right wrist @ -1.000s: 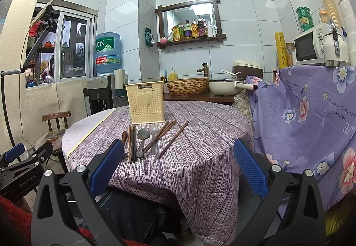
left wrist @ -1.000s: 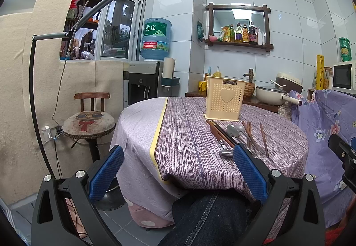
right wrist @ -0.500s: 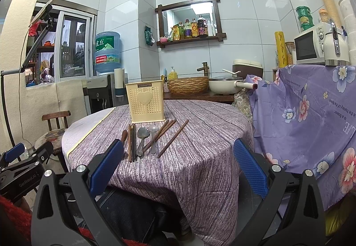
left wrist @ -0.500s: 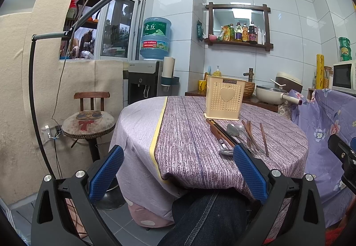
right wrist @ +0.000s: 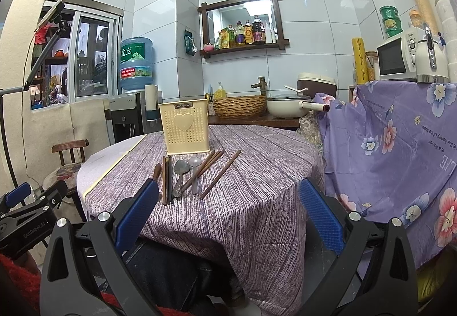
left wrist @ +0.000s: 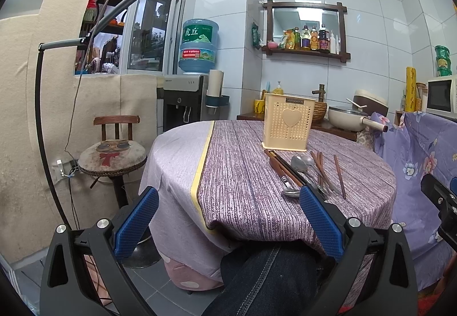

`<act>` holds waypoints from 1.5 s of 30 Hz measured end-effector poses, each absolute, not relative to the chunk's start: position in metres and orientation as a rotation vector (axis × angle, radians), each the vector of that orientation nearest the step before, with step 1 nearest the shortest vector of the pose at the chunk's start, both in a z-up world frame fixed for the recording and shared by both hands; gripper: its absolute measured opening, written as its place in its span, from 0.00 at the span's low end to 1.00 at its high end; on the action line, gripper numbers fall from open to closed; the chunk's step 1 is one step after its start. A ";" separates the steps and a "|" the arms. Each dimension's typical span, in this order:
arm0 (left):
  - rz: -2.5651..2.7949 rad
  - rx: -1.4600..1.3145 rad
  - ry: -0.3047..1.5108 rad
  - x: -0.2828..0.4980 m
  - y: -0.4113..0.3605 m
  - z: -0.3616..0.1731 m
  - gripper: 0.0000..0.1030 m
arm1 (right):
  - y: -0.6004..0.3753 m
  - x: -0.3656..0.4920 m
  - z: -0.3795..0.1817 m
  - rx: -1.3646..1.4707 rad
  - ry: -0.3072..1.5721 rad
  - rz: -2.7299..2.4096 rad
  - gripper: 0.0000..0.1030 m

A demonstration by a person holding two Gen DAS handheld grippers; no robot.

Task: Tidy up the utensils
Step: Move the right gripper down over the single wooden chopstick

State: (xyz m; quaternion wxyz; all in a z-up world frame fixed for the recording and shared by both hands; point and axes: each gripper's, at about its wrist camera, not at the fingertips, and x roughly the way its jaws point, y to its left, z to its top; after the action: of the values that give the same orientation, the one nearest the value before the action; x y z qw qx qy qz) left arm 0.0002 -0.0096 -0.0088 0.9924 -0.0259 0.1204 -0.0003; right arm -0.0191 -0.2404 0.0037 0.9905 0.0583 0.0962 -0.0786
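Note:
A cream perforated utensil holder (left wrist: 287,125) (right wrist: 185,128) with a heart on its front stands upright on the round table (left wrist: 245,173) (right wrist: 257,187). In front of it lie several brown chopsticks (right wrist: 219,174) (left wrist: 340,176), two metal spoons (right wrist: 180,170) (left wrist: 299,166) and a dark pair of chopsticks (right wrist: 167,179) (left wrist: 285,170). My left gripper (left wrist: 228,219) hangs open below the table's near edge, nothing between its blue pads. My right gripper (right wrist: 228,213) is open too, held short of the table, empty.
A wooden stool (left wrist: 112,156) stands left of the table, a water dispenser (left wrist: 197,70) behind it. A flowered purple cloth (right wrist: 400,161) covers furniture on the right. A pan (right wrist: 288,109) and basket (right wrist: 240,106) sit on the counter behind. A person's jeans-clad legs (left wrist: 271,279) are under the table edge.

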 end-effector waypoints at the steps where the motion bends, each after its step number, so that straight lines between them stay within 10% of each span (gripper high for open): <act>1: -0.007 -0.055 0.252 0.009 -0.008 -0.008 0.95 | -0.241 -0.017 0.003 0.117 0.203 -0.158 0.95; 16: -0.071 0.024 0.452 0.079 -0.013 -0.005 0.95 | -0.280 0.065 -0.003 0.087 0.424 -0.220 0.95; 27: -0.210 -0.084 0.721 0.177 -0.017 0.008 0.62 | -0.304 0.156 -0.002 0.152 0.632 -0.166 0.95; 45: -0.192 0.027 0.852 0.248 -0.050 0.002 0.58 | -0.299 0.293 -0.009 0.169 0.855 -0.119 0.62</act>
State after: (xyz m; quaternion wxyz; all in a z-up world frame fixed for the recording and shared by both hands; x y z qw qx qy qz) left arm 0.2483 -0.0497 0.0016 0.9062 0.0129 0.4124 -0.0929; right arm 0.2930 -0.2990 -0.0086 0.9048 0.0818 0.4139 -0.0578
